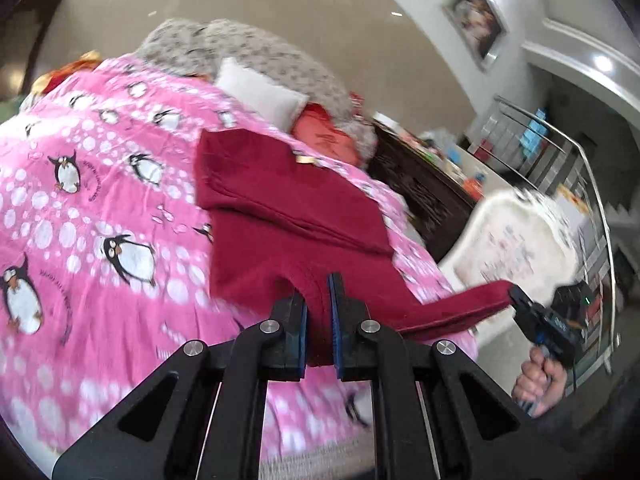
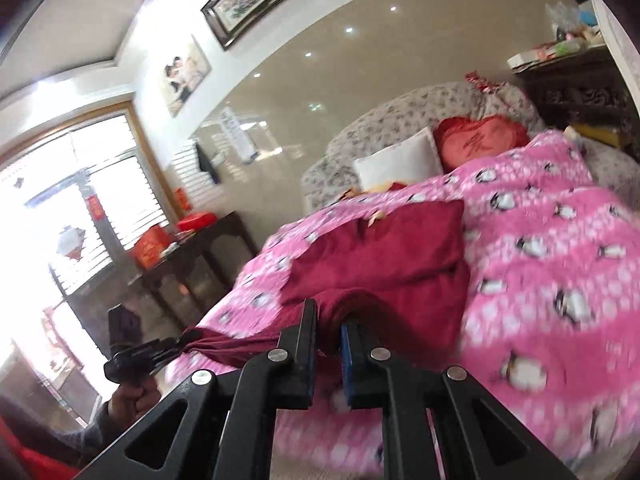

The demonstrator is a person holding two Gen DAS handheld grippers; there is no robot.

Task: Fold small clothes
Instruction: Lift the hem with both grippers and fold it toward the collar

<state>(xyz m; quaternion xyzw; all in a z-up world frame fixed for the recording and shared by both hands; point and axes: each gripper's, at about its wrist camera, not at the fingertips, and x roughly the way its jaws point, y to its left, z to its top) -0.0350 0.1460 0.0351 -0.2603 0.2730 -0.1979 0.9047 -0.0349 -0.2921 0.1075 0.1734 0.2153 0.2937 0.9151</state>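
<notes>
A dark red knitted garment lies partly folded on a pink penguin-print bedcover; its near edge is lifted and stretched between both grippers. My left gripper is shut on the garment's near edge. My right gripper is shut on the other end of that edge. The right gripper shows in the left wrist view at the right, pinching the stretched hem. The left gripper shows in the right wrist view at the lower left, holding the garment.
A white pillow, a red heart cushion and a grey patterned headboard lie beyond the garment. A dark wooden cabinet stands beside the bed. A white chair back is at the right.
</notes>
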